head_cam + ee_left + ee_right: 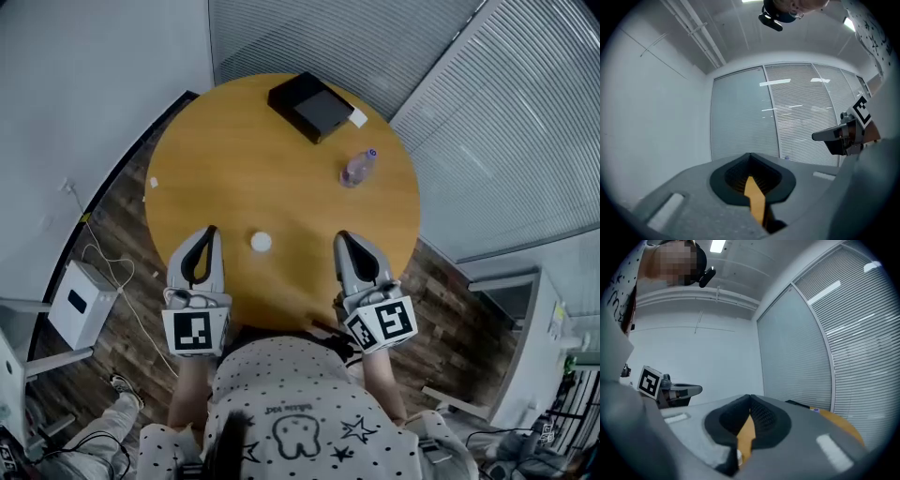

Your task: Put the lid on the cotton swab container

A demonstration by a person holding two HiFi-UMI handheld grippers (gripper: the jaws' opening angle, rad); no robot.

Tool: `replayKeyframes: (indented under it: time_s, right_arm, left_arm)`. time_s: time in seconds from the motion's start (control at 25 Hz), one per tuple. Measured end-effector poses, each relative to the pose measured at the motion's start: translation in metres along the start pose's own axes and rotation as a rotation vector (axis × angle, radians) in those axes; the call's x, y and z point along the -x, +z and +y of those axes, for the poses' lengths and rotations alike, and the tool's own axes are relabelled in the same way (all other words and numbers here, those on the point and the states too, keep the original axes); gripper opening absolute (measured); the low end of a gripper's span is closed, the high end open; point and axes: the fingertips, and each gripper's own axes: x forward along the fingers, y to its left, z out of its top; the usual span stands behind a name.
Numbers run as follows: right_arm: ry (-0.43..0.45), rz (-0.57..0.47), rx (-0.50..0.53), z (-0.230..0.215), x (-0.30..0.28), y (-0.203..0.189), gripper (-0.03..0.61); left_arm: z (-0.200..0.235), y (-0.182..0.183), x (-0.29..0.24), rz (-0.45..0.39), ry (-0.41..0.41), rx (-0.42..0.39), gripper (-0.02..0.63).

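A small round white lid (261, 242) lies on the round wooden table (234, 159), near its front edge. The clear cotton swab container (358, 169) lies further back on the right, and only its top (814, 409) peeks over the jaws in the right gripper view. My left gripper (211, 231) (750, 155) rests left of the lid, shut and empty. My right gripper (341, 236) (750, 397) rests right of the lid, its jaws also together with nothing between them. Neither gripper touches the lid or the container.
A flat black box (312, 105) with a white card (357, 117) beside it sits at the table's far edge. A white unit (80, 302) and cables stand on the wood floor at the left. Glass walls with blinds lie behind the table.
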Motion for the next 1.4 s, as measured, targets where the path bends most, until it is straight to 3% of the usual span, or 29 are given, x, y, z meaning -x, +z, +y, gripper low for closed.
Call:
replayKeyframes:
  time_s: [0.44, 1.4]
  right_arm:
    - [-0.035, -0.012, 0.026, 0.004, 0.02, 0.004, 0.003]
    - [-0.04, 0.087, 0.02, 0.018, 0.049, -0.058, 0.003]
  left_arm:
    - [0.0, 0.01, 0.014, -0.01, 0.009, 0.018, 0.009]
    - [-0.012, -0.042, 0.04, 0.082, -0.016, 0.021, 0.011]
